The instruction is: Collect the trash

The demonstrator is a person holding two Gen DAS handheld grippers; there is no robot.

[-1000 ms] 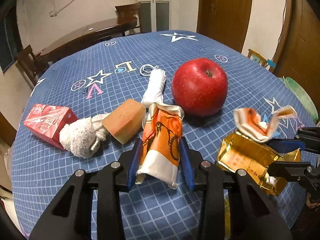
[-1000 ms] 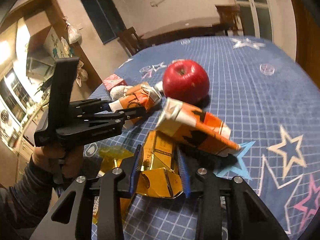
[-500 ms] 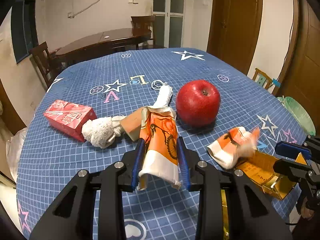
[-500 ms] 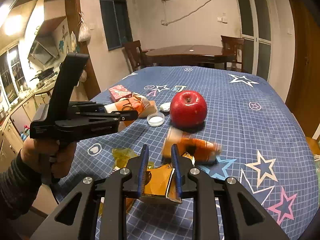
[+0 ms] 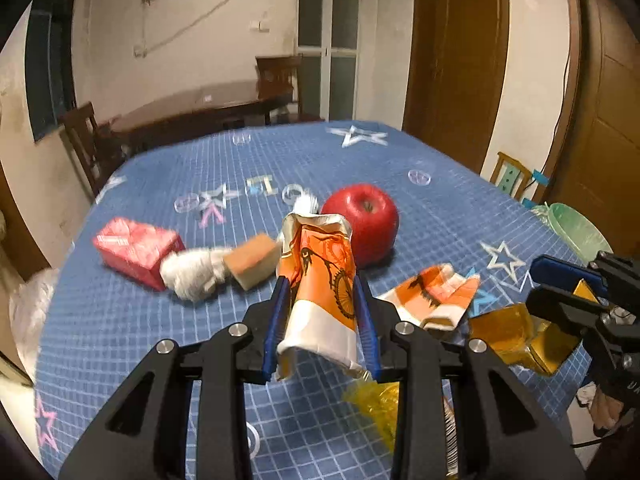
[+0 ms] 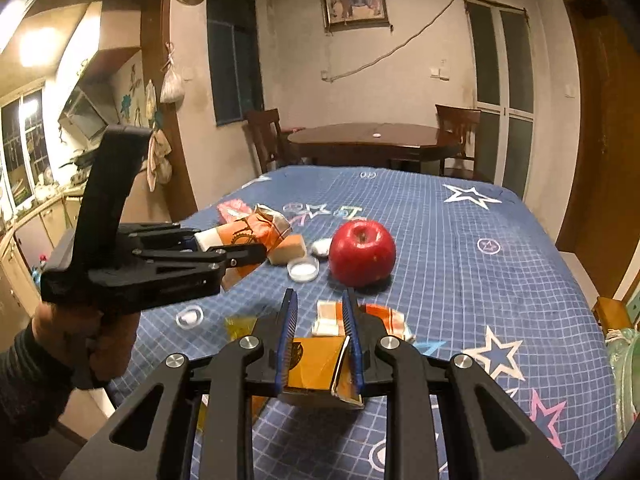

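Two pieces of trash lifted clear of the desk (image 5: 120, 320), ready to be carried off

The left hand-held gripper (image 5: 320, 320) is clamped on a crushed orange paper cup (image 5: 320, 280), its jaws having just closed; the right hand-held gripper (image 6: 320, 336) pinches a gold foil carton (image 6: 316, 364) the same way; both pieces hang between the pads above the blue cloth; a second flattened cup (image 5: 432, 296) lies beside the apple (image 5: 360, 220); the next move, likely, is a steady carry to a bin, none in view.

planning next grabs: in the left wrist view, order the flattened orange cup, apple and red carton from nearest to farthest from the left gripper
1. flattened orange cup, just right of the left gripper
2. apple, ahead, slightly right
3. red carton, far left
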